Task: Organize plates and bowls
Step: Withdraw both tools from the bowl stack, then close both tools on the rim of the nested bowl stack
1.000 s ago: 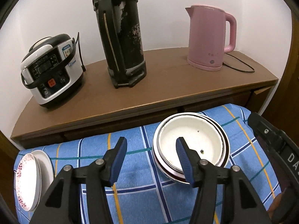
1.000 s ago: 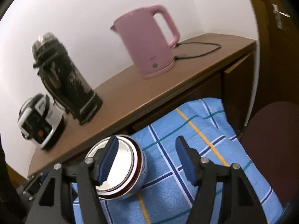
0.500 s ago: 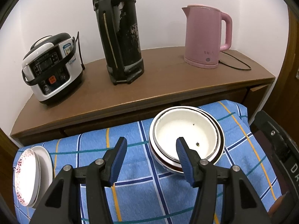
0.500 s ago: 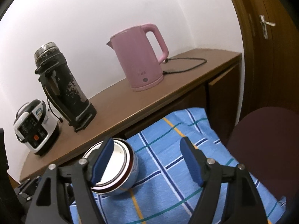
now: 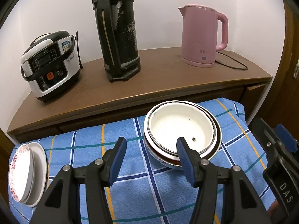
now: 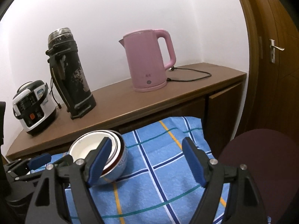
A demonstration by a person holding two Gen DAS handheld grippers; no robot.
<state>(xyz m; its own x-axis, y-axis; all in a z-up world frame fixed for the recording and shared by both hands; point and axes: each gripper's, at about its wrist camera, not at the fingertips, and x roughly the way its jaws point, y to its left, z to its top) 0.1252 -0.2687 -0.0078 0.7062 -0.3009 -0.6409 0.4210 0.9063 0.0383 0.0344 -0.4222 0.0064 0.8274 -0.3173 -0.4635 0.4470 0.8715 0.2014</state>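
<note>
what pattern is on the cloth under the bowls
Blue tablecloth with a plaid of dark blue, white, teal and orange lines; clearest in the left wrist view.

My left gripper point(image 5: 150, 144) fills the bottom of its own view, black arms rising to two blue-padded fingers point(image 5: 118, 159) that point forward and down. Its jaws stand apart with nothing between the pads. In the right wrist view I see it again at the lower left edge, one blue pad showing among black links.

My right gripper point(image 6: 146, 157) sits low in its own frame, tilted gently downward, blue pads point(image 6: 193, 163) well apart. Its jaws are opening, and nothing is between them. From the left wrist camera I catch it at the lower right edge as a black arm with a blue tip.
</note>
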